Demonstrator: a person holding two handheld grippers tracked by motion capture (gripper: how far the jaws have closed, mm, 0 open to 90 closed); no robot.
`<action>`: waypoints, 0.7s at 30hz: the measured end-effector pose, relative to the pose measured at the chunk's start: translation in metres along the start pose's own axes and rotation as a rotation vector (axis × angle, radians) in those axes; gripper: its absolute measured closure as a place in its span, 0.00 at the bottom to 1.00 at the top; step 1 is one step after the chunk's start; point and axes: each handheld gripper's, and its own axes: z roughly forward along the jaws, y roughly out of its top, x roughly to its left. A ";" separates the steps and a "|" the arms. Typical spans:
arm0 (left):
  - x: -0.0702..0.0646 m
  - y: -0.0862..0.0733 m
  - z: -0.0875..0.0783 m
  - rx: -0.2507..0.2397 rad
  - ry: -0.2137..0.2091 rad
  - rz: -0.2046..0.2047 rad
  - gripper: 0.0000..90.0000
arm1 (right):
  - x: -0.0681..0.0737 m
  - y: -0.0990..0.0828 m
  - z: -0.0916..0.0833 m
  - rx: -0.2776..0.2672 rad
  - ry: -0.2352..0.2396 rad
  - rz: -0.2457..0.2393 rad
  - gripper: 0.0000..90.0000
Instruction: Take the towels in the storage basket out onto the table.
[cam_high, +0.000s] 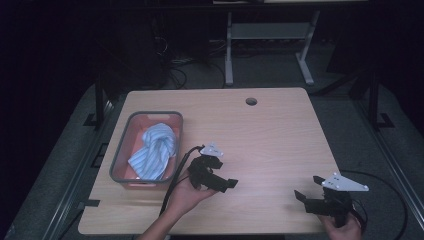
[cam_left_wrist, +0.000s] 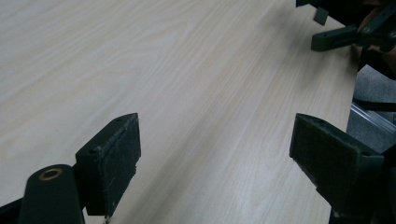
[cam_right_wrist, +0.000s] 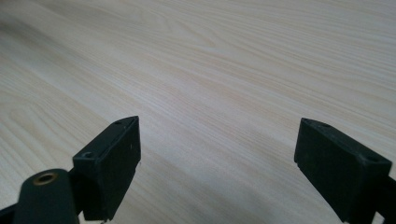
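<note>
A pale wooden table (cam_high: 270, 135) with a round cable hole fills the middle of the high view, in a dark room with grey carpet and a metal desk frame behind. The left gripper (cam_high: 223, 183), at lower centre, has wide-open, empty jaws above bare wood. The right gripper (cam_high: 306, 194), at lower right, also gapes empty. At centre left, a grey-rimmed orange plastic basket (cam_high: 120, 150) holds a crumpled blue-and-white striped cloth (cam_high: 155, 150), just beside the left gripper.

Striped cloth in the grey bin

A light blue-and-white striped cloth (cam_high: 155, 150) lies crumpled and bunched inside the grey-rimmed bin (cam_high: 120, 150), heaped toward the bin's right wall, one flat fold spread at its near end, the bin's reddish floor bare at the far-left corner.
</note>
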 end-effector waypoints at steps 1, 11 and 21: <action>0.000 0.000 0.000 0.000 0.000 0.000 0.18 | 0.000 0.000 0.000 -0.001 -0.001 0.000 0.16; 0.006 0.023 -0.010 0.034 0.009 0.029 0.19 | -0.001 0.000 0.000 -0.004 -0.001 -0.002 0.16; 0.014 0.039 -0.014 0.060 0.019 0.016 0.19 | -0.001 0.001 0.001 -0.006 -0.001 -0.002 0.16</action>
